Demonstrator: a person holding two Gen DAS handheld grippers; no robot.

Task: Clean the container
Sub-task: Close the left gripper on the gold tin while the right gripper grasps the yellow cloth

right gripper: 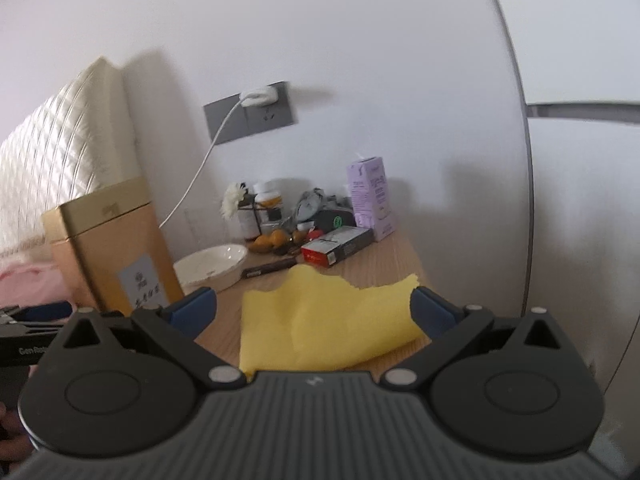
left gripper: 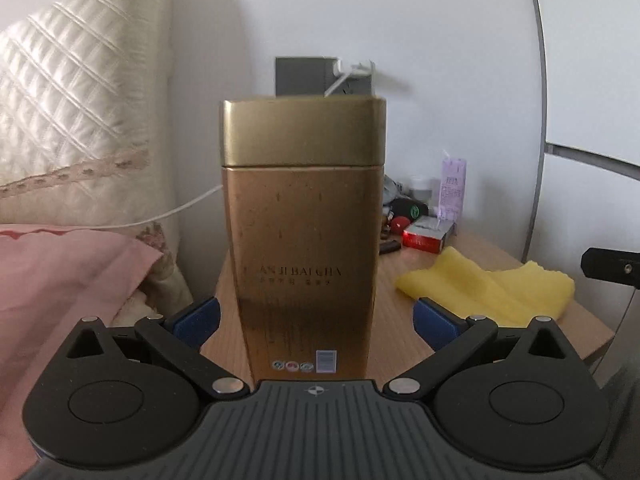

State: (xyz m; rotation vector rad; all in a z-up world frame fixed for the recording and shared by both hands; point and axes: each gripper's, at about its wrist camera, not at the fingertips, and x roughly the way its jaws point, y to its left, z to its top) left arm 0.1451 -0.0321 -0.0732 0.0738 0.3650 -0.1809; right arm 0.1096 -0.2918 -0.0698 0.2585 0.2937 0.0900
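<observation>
The gold tin [left gripper: 304,236] stands upright on the bench [left gripper: 472,248] between the wide left tongs [left gripper: 316,320] (likely for steadying), while the wide right tongs [right gripper: 314,312] straddle the yellow cloth [right gripper: 332,320].

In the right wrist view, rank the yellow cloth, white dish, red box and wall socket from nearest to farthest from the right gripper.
1. yellow cloth, between the open jaws of the right gripper.
2. white dish, ahead left.
3. red box, farther back, centre.
4. wall socket, on the wall behind.
</observation>
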